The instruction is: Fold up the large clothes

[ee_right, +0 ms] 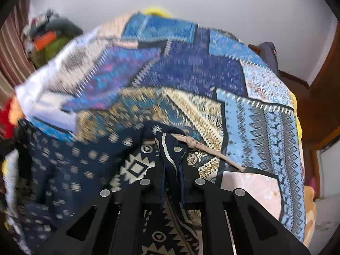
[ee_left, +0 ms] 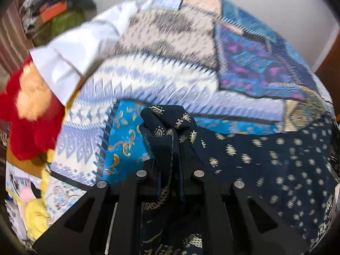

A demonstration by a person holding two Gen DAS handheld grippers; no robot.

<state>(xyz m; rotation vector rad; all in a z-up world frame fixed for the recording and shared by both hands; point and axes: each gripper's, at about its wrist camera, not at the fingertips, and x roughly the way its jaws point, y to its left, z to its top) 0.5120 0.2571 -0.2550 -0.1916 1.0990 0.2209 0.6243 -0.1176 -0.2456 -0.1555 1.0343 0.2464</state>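
Navy garment (ee_left: pixel 265 155) is spread over the patchwork bedspread (ee_left: pixel 161 78). A bunched fold is clamped in the left gripper (ee_left: pixel 170 148). Right gripper (ee_right: pixel 172 159) is clamped on another edge, next to a beige cord (ee_right: pixel 210 152). Both views are blurred.

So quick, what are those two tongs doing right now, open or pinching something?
Left tongs: closed, pinching a bunched fold of the navy patterned garment.
Right tongs: closed, pinching an edge of the same navy garment.
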